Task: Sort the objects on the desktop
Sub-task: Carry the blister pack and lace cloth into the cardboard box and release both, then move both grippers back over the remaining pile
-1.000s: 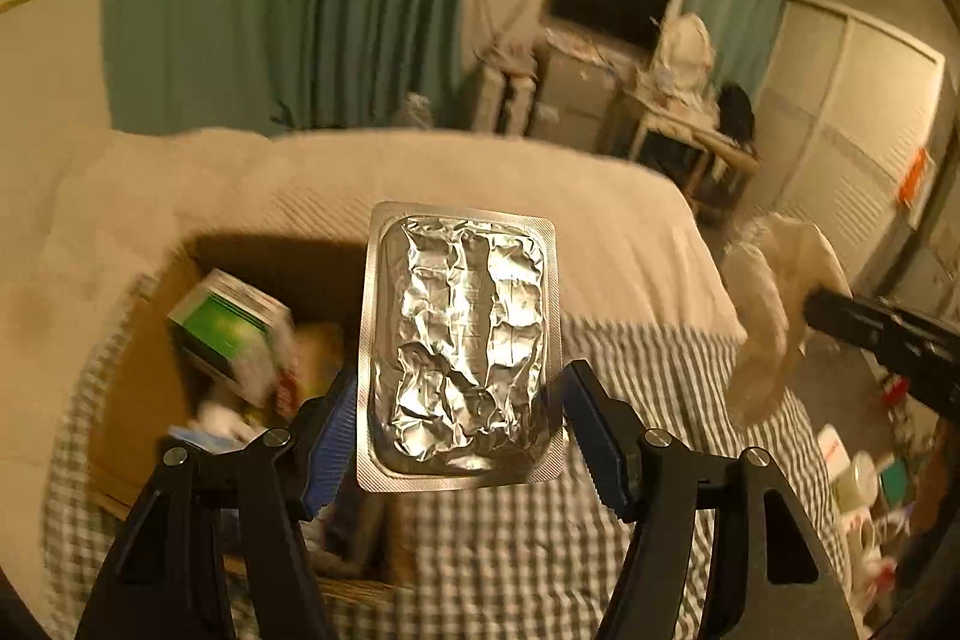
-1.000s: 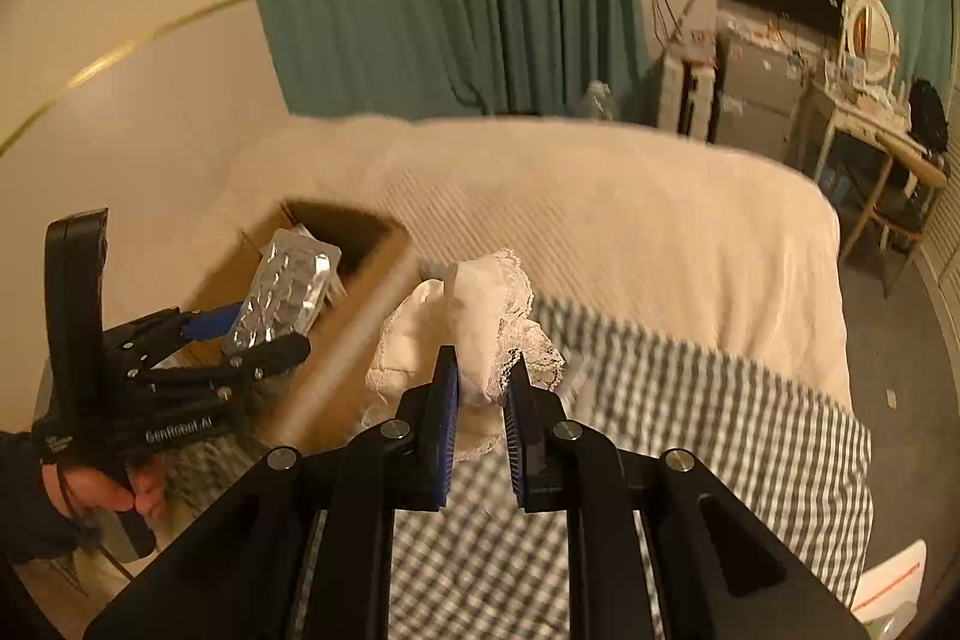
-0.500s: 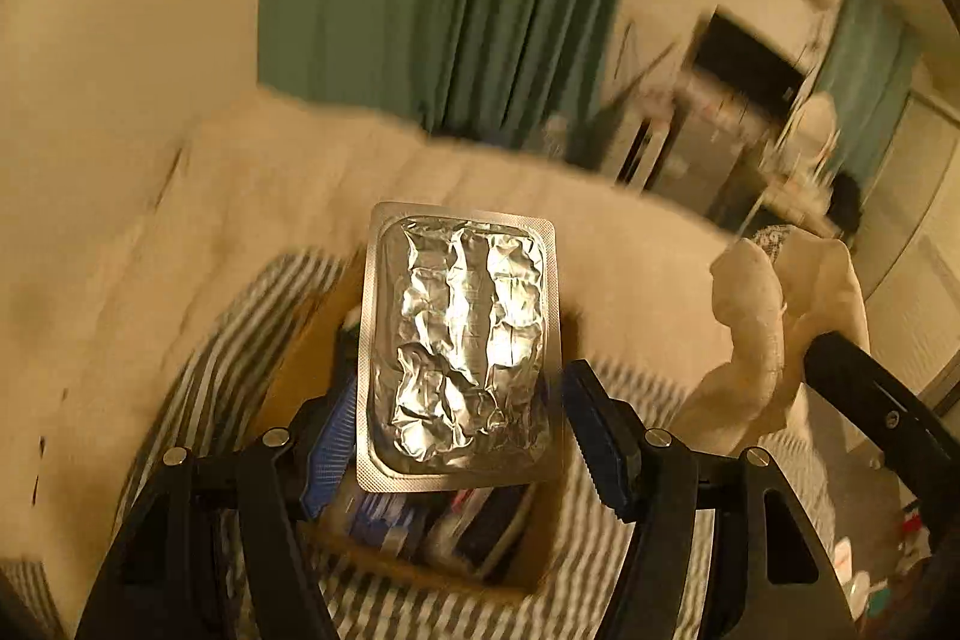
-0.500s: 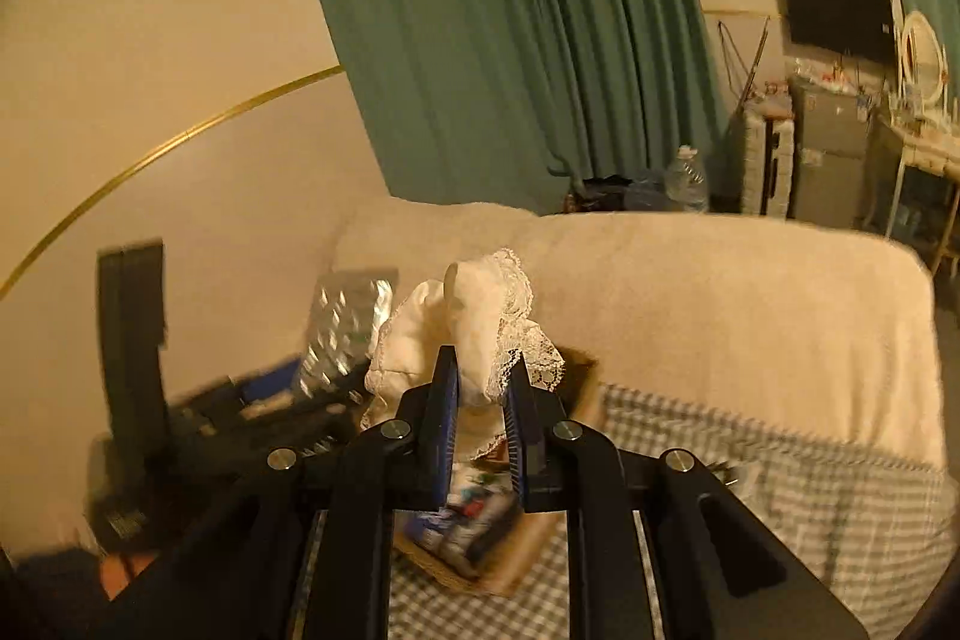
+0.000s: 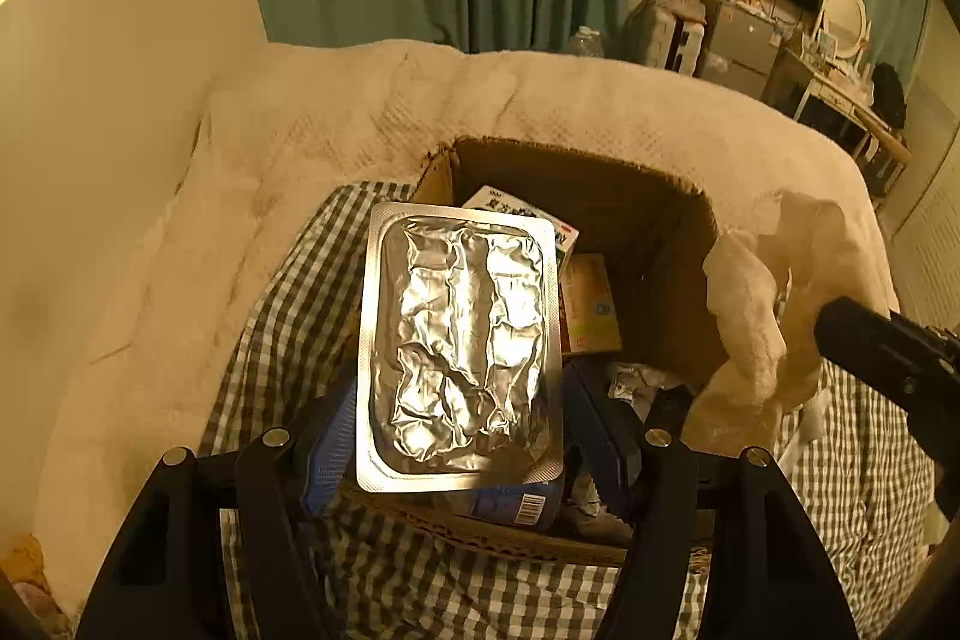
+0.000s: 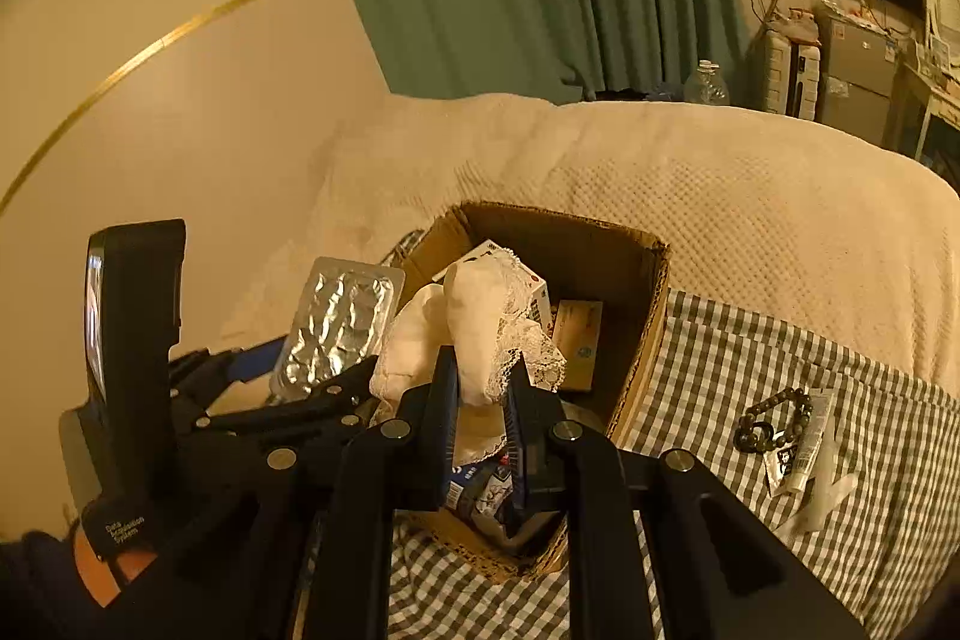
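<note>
My left gripper (image 5: 459, 418) is shut on a silver foil blister pack (image 5: 459, 358) and holds it upright over the near left part of an open cardboard box (image 5: 672, 214). The pack also shows in the right wrist view (image 6: 336, 322). My right gripper (image 6: 483, 394) is shut on a white lace-trimmed cloth (image 6: 480, 322) above the same box (image 6: 648, 316). The cloth shows in the left wrist view (image 5: 750, 316) at the box's right edge. The box holds several small packages (image 5: 591, 304).
The box sits on a grey checked cloth (image 6: 750, 370) over a cream blanket (image 5: 360, 118). A bead bracelet (image 6: 771, 418) and a small tube (image 6: 801, 451) lie on the checked cloth to the right of the box. A wall is close on the left.
Both grippers have swung toward the box and lowered over it. The box interior now sits directly beneath the blister pack and the cloth. Both grips are unchanged.
</note>
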Demonstrator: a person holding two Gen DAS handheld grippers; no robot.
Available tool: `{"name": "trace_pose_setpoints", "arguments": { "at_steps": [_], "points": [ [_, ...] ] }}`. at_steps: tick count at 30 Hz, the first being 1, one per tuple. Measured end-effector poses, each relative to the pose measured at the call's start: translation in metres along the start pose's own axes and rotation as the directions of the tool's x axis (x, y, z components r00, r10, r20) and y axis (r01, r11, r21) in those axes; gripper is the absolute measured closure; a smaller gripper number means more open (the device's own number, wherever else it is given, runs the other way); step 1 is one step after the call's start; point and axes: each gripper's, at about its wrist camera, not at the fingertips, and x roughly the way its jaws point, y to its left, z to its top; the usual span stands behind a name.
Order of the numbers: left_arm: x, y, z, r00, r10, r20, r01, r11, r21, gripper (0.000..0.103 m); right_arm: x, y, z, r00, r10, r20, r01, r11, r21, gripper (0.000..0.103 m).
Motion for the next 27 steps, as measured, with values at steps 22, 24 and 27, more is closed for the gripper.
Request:
{"name": "trace_pose_setpoints", "arguments": {
  "at_steps": [22, 24, 27],
  "points": [
    [-0.018, -0.043, 0.016, 0.996, -0.068, 0.057, 0.069, 0.997, -0.021, 0.014, -0.105, -0.134, 0.004, 0.987, -0.102, 0.123, 0.072, 0.970, 0.232, 0.055],
    [-0.023, -0.060, 0.018, 0.994, -0.081, 0.071, 0.082, 0.997, -0.007, 0.013, -0.120, -0.159, -0.004, 0.982, -0.156, 0.107, 0.125, 0.958, 0.257, 0.055],
    [-0.026, -0.093, 0.018, 0.992, -0.106, 0.067, 0.104, 0.994, 0.028, 0.013, -0.140, -0.183, -0.012, 0.974, -0.210, 0.082, 0.181, 0.946, 0.271, 0.055]
  ]
}}
